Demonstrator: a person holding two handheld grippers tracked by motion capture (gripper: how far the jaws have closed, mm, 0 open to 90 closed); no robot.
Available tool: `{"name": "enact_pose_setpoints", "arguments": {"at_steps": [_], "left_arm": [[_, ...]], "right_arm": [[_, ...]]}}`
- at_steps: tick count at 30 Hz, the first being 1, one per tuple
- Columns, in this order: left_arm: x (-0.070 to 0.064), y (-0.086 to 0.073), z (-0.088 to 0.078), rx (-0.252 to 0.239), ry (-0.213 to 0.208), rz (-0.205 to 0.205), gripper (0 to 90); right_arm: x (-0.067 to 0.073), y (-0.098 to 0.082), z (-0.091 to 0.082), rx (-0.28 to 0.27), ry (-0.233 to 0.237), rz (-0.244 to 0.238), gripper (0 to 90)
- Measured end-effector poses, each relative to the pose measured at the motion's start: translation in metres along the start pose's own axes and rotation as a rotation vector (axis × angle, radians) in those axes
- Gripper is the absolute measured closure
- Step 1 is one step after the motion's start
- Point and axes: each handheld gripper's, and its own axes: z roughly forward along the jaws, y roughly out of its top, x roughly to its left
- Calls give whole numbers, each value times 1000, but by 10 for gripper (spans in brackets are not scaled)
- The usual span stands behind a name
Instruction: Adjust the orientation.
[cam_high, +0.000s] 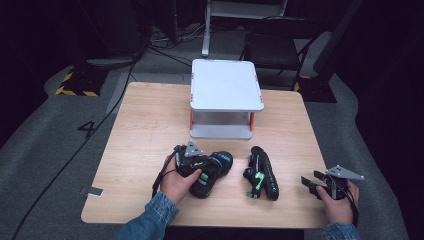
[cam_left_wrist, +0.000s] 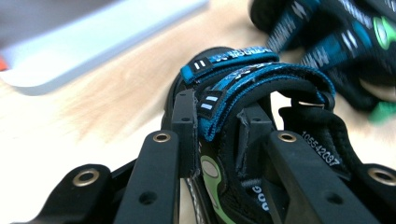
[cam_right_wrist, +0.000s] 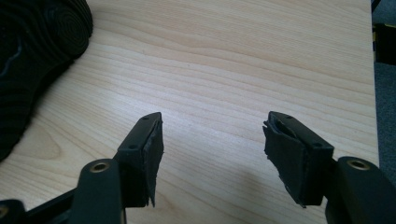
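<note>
So the left claw (cam_left_wrist: 219, 140) has its jaws clamped on the strapped upper of a black sandal (cam_high: 212, 172) with blue straps, pads pressing on both sides of it. That sandal sits on the counter (cam_high: 150, 130) near the front edge, a bit left of the middle. The second sandal (cam_high: 262, 172) lies on its side just to the right of it, a small gap between the two. The right claw (cam_right_wrist: 212, 149) hangs wide open with nothing in it, over bare wood by the front right corner. Further back there's a white two-tier stand (cam_high: 226, 85) with orange posts against the far edge.
</note>
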Motion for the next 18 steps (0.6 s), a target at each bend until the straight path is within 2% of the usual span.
{"name": "enact_pose_setpoints", "arguments": {"at_steps": [3,5,6,7,8,10,13,15,16,18], "left_arm": [[6,-3,-7,-29,73,-49,730],[10,-7,-10,-15,138,-75,709],[11,-9,-10,4,153,-77,692],[14,-11,-11,24,156,-81,685],[15,-13,-12,15,150,-94,680],[14,-14,-14,31,128,-118,661],[7,-16,-16,27,85,-148,606],[3,-16,-17,42,79,-135,569],[2,-16,-17,46,76,-141,563],[1,-16,-19,37,49,-179,558]], "right_arm": [[2,2,2,1,7,-4,384],[3,3,3,-2,14,-12,384],[4,5,4,-2,18,-11,384],[5,6,5,-5,20,-15,383],[6,7,5,-6,23,-16,381],[8,10,6,-13,31,-24,378],[11,15,6,-24,36,-39,376],[12,17,6,-33,40,-40,375],[12,17,6,-33,41,-40,375],[14,18,7,-32,46,-44,375]]}}
